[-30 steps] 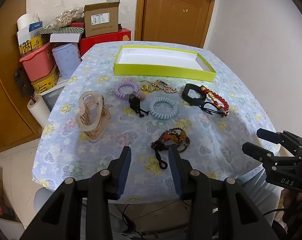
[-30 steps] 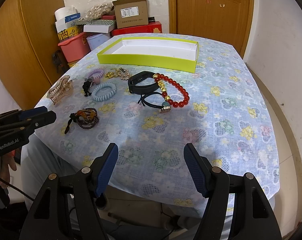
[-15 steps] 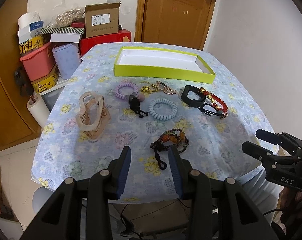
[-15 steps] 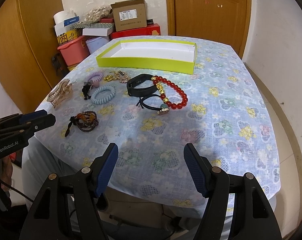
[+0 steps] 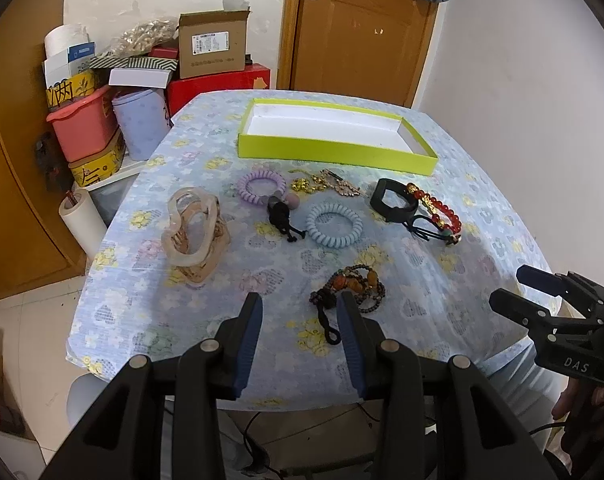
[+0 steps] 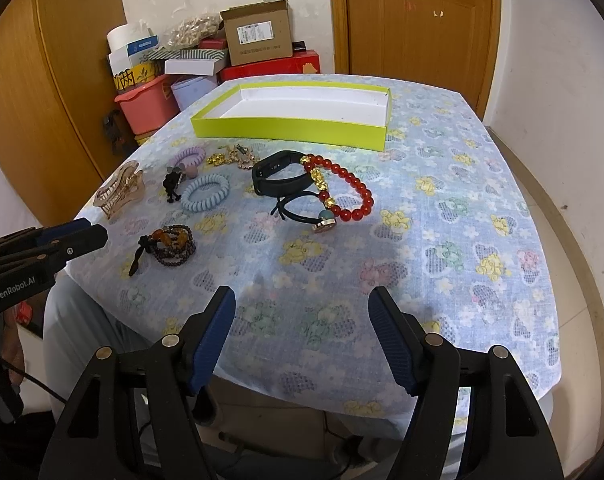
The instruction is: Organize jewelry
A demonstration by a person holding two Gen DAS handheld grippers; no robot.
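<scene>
Nothing has moved since the earlier frames; both grippers hang in the same place before the near edge of the table [image 6: 482,184]. The left gripper [image 5: 299,312] has its jaws spread with nothing between them, and the right gripper [image 6: 302,300] also stands wide and holds nothing. Just beyond the left gripper lies the brown bead bracelet [image 5: 356,286]. Farther from it are the blue hair tie [image 5: 334,224], the hair claw [image 5: 193,232] and the red bracelet [image 6: 342,188]. Farthest is the green tray [image 5: 334,154].
</scene>
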